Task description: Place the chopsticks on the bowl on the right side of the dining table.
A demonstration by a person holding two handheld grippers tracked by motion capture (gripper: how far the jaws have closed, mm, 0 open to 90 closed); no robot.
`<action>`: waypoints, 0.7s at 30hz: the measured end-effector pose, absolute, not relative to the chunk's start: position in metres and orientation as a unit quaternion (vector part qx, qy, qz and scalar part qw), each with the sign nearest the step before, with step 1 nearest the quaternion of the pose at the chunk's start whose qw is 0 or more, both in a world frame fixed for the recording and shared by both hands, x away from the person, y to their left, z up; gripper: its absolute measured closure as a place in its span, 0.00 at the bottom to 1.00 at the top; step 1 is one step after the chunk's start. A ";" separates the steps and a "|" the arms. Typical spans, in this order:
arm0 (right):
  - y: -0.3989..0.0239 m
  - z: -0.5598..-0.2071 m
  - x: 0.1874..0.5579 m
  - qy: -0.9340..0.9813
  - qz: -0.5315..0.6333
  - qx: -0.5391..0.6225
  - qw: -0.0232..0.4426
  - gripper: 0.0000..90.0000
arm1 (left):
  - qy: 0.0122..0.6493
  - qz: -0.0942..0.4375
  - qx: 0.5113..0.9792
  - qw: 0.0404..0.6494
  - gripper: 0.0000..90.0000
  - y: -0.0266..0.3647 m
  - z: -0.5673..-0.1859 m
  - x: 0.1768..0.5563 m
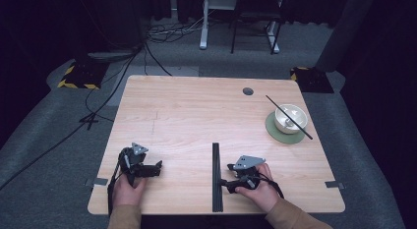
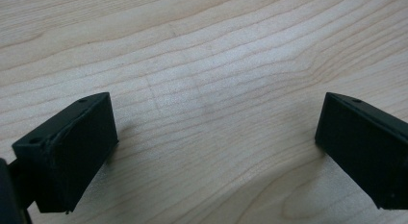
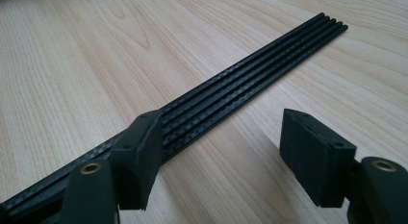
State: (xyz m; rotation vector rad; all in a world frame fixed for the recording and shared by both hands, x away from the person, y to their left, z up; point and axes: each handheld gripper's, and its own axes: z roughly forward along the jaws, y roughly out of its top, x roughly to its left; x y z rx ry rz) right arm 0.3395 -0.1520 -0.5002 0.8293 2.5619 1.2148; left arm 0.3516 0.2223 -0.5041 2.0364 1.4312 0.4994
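the bundle of black rods (image 1: 216,177) lies flat on the table (image 1: 196,111), just beside the right gripper (image 1: 227,176), at its tip on the side toward the table's middle. in the right gripper view the rods (image 3: 231,87) run past the gripper's (image 3: 221,152) left jaw and partly behind it, while the gap between the two jaws holds only bare wood; the jaws stand wide apart and grip nothing. the bundle is several thin carbon-patterned rods side by side, touching one another, their long axis running from the person's edge of the table straight away toward the far edge. the left gripper (image 1: 158,167) rests on the table well apart from the rods, its jaws also spread wide over bare wood in the left gripper view (image 2: 216,137). the table is pale wood with a small round hole (image 1: 248,91) near its far edge; near the far right corner a white bowl (image 1: 290,117) sits on a green coaster (image 1: 275,133), with one more black rod (image 1: 305,131) laid slanting across its rim. the floor is grey carpet (image 1: 49,140) with cables (image 1: 113,86) trailing over it, and the room behind is dark.
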 end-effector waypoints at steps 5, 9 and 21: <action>-0.151 -0.500 0.338 0.866 0.406 0.277 0.095 0.36 | 0.539 0.188 0.766 0.297 0.01 0.222 -0.504 0.352; -0.150 -0.500 0.338 0.866 0.405 0.278 0.096 0.36 | 0.539 0.187 0.766 0.297 0.01 0.222 -0.504 0.352; -0.150 -0.500 0.337 0.868 0.398 0.281 0.102 0.38 | 0.539 0.187 0.766 0.297 0.01 0.222 -0.504 0.352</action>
